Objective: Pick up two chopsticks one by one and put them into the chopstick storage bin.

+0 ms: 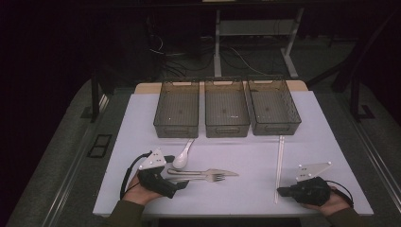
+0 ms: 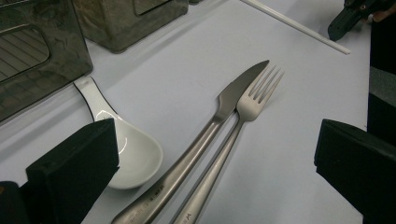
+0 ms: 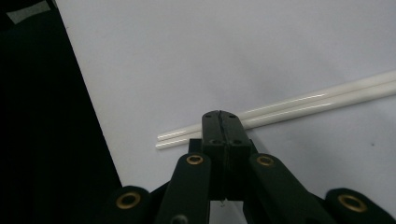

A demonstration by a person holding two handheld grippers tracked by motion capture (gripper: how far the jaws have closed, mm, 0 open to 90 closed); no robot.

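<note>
Nearest, the left gripper (image 1: 176, 186) has its jaws apart, beside a knife (image 2: 212, 123), fork (image 2: 243, 112) and white spoon (image 2: 123, 149). The right gripper (image 3: 221, 116) has its jaws together, empty, just beside 2 white chopsticks (image 3: 299, 105). Beyond stand 3 grey bins (image 1: 227, 113).

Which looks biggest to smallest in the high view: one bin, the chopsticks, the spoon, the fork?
1. Bin.
2. Chopsticks, the longest of the utensils but very thin.
3. Fork.
4. Spoon.
Fork and spoon are close; the fork's handle end is hidden.
</note>
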